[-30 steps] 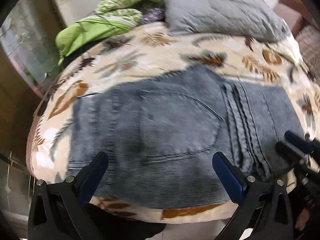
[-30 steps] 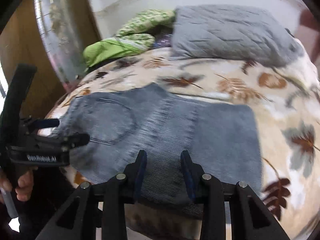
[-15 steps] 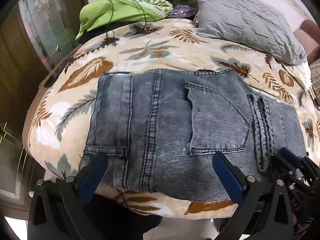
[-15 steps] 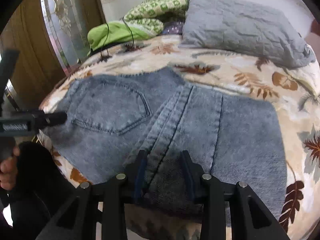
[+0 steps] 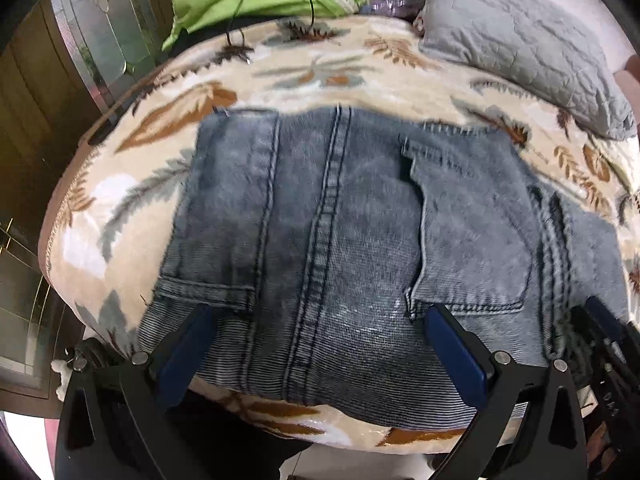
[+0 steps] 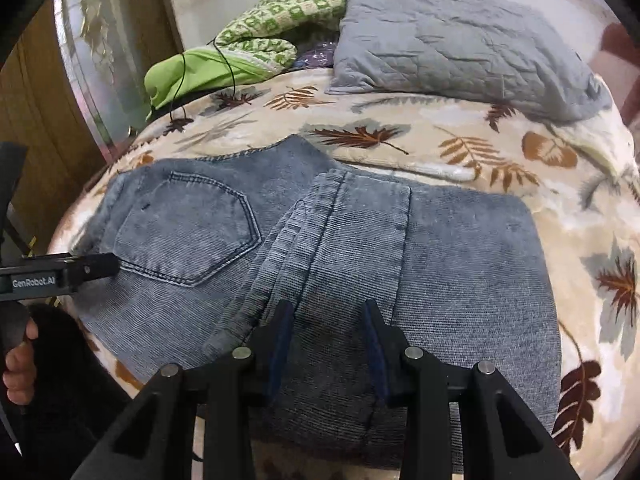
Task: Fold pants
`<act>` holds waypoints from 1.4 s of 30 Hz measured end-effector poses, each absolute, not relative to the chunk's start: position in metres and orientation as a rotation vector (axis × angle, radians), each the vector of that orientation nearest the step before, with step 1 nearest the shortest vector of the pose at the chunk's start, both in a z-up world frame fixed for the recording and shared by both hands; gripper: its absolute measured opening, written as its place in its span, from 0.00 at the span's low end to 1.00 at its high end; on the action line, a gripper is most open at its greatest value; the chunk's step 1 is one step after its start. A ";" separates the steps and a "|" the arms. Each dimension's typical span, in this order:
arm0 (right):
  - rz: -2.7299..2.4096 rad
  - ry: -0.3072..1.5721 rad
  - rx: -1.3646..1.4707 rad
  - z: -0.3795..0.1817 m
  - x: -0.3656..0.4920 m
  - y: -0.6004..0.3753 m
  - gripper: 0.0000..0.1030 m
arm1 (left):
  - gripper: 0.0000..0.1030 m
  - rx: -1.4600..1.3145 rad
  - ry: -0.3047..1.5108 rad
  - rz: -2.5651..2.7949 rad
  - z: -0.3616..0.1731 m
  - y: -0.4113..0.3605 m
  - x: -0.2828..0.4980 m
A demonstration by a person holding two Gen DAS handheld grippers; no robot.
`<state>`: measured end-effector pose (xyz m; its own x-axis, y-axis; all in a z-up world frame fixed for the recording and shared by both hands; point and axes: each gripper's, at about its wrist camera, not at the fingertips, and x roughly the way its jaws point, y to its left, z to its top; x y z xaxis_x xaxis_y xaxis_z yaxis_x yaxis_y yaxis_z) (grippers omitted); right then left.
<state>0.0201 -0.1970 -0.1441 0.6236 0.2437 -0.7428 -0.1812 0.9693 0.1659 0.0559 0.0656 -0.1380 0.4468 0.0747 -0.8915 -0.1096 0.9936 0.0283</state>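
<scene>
Grey-blue denim pants point(image 5: 360, 240) lie folded flat on the leaf-print blanket, back pocket up; they also show in the right wrist view point(image 6: 320, 248). My left gripper point(image 5: 316, 340) is wide open, low over the pants' near edge at the waistband end. My right gripper point(image 6: 326, 320) is partly open and empty, its fingers over the folded seam at the near edge. The left gripper's body point(image 6: 60, 272) shows at the left of the right wrist view, beside the back pocket point(image 6: 188, 228).
The bed's leaf-print blanket point(image 6: 440, 140) stretches behind the pants. A grey quilted pillow point(image 6: 452, 48) and green bedding point(image 6: 224, 60) with a black cable lie at the back. A wooden door and glass panel point(image 5: 80, 60) stand left. The bed's front edge is just below both grippers.
Both grippers have moved in closer and lower over the pants. The left view has shifted toward the waistband end. The jaw openings are unchanged.
</scene>
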 end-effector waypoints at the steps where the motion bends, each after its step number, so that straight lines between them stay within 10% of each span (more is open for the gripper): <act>1: 0.245 0.862 0.073 -0.145 0.020 -0.197 0.37 | 1.00 -0.036 1.107 0.112 -0.141 0.066 0.057; 42: 0.499 0.810 0.203 -0.123 0.046 -0.137 0.38 | 1.00 -0.485 1.088 0.356 -0.117 0.225 0.046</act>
